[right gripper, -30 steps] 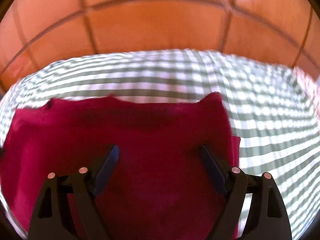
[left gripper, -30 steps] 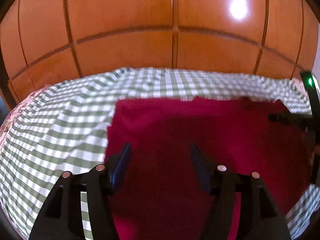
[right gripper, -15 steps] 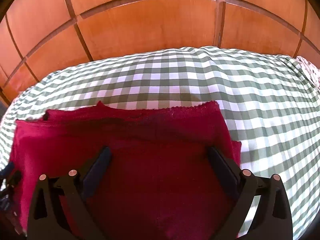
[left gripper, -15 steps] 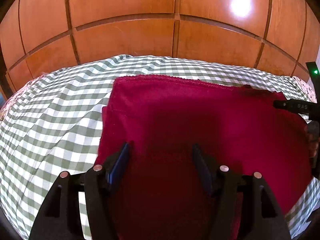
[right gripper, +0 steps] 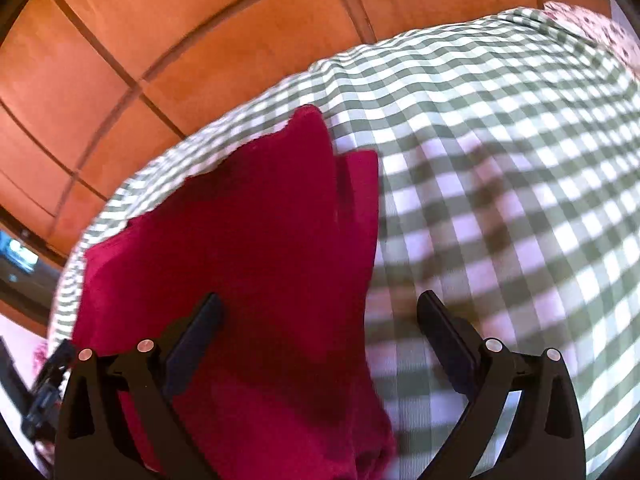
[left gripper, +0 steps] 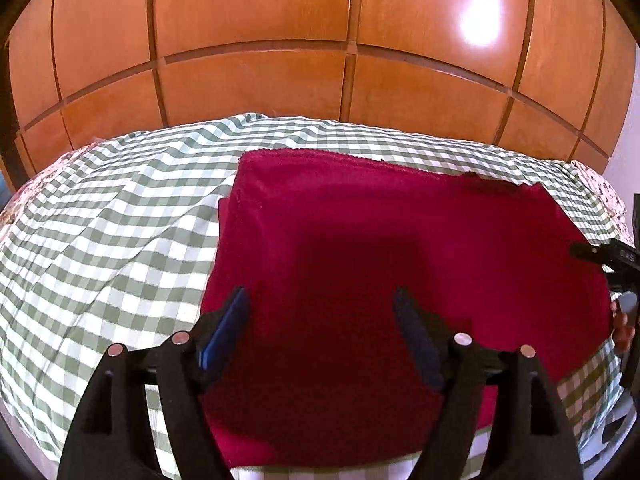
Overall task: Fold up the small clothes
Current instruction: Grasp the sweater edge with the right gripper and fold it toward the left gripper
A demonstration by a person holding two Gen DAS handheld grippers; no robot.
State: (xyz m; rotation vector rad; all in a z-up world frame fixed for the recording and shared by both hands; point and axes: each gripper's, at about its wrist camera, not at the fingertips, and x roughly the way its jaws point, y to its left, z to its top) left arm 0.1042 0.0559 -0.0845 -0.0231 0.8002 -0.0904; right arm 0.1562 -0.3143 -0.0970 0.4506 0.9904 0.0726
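Your left gripper (left gripper: 322, 300) is matte black plastic: two tapering fingers (left gripper: 416, 328) with dark blue inner pads, each carried on an angular frame with triangular cut-outs. Two round silver screws (left gripper: 181, 337) sit on top of each side. Your right gripper (right gripper: 318, 306) has the same black build, silver screw heads and dark pads. At the right edge of the left wrist view, a bit of your skin (left gripper: 622, 326) shows beside black hardware.
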